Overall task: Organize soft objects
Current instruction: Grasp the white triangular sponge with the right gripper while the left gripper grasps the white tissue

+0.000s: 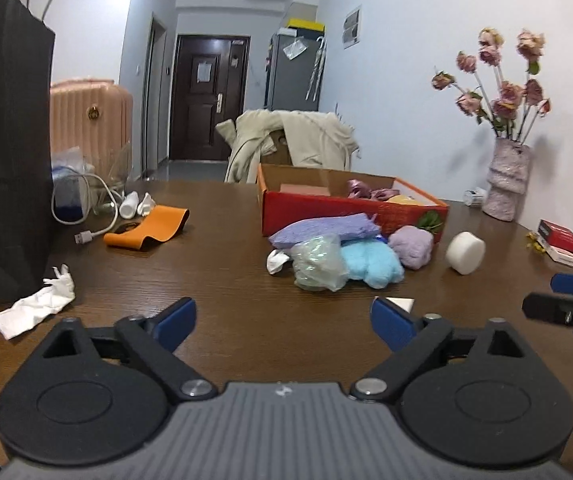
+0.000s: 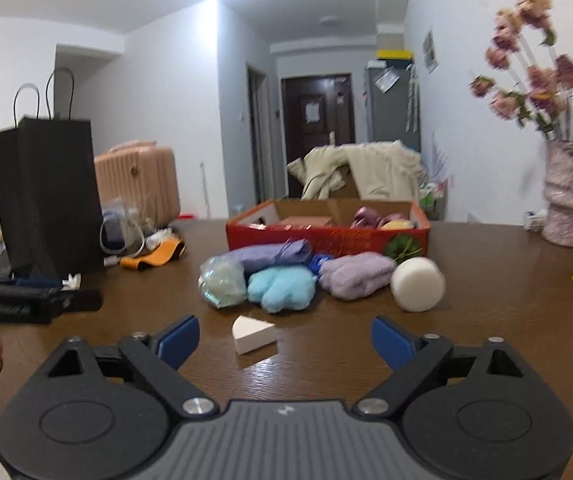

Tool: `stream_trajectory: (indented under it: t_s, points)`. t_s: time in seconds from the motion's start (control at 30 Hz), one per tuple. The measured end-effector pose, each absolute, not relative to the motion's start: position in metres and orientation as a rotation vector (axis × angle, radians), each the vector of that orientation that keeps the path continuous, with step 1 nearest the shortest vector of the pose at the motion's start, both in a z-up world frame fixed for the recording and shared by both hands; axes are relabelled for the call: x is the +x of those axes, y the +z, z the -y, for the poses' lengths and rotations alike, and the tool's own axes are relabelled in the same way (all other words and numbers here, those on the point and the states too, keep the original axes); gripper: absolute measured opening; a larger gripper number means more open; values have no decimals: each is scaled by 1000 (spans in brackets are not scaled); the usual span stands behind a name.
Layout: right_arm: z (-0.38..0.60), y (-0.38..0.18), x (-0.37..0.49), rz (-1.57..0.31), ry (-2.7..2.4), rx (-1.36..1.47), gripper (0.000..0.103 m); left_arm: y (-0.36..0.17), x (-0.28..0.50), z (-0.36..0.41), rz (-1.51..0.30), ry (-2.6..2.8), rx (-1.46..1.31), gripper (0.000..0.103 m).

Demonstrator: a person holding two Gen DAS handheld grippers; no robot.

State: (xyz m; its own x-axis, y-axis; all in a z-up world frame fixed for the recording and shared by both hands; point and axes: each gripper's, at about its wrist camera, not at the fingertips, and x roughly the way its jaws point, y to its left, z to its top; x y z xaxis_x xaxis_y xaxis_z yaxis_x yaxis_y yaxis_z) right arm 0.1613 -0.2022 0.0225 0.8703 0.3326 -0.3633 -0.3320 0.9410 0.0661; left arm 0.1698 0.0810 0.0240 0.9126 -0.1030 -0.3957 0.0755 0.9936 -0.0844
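Note:
Soft objects lie in a pile on the brown table in front of a red cardboard box (image 1: 350,210) (image 2: 326,236): a purple cloth (image 1: 324,228) (image 2: 262,258), a clear bag of pale green stuff (image 1: 318,264) (image 2: 224,282), a light blue plush (image 1: 372,262) (image 2: 280,288), a lilac plush (image 1: 412,246) (image 2: 356,274) and a white round sponge (image 1: 465,252) (image 2: 418,284). A white wedge sponge (image 2: 255,336) (image 1: 400,303) lies nearest. My left gripper (image 1: 282,322) is open and empty, short of the pile. My right gripper (image 2: 284,340) is open and empty, with the wedge just ahead of its fingers.
A black paper bag (image 1: 4,160) (image 2: 46,196) stands at the left. An orange band (image 1: 148,228), a white cable (image 1: 86,216) and crumpled tissue (image 1: 34,306) lie left of the box. A vase of dried roses (image 1: 506,178) (image 2: 564,200) stands at the right wall.

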Motion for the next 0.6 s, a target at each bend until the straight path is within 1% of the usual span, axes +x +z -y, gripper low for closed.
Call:
stream_trajectory:
  t_s: [0.1,0.17,0.23,0.33,0.37,0.43,0.5,0.57,0.6]
  points:
    - [189,18,183,-414,362,-7,87,22,195,-86,-430,-101,-69,82]
    - [179,14,198,-433,377,-13,84,23,217,-88,-443,-117,-55,79]
    - [168,10,216,-462,386,-14,77,23,236,-86,-450,-129,-23,76]
    - [151,-1,246,-520,394,-16,70,18,269,-87,-441,-139,33,75]
    - [145,-5,255,-545,393,-18,67,14,281,-88,-461,-137,47,71]
    - [135,-14,272,-602,381,-32,52,6,309,-92,-511,-148,64,66]
    - [131,-22,282,-636,375,-39,40,-1,334,-95,-558,-182,46,60]
    - [134,-25,283,-636,397,-11,38,-7,351,-94,-582,-213,31,58]
    - [136,-25,284,-630,391,-4,35,-10,355,-93,-581,-231,27,56]
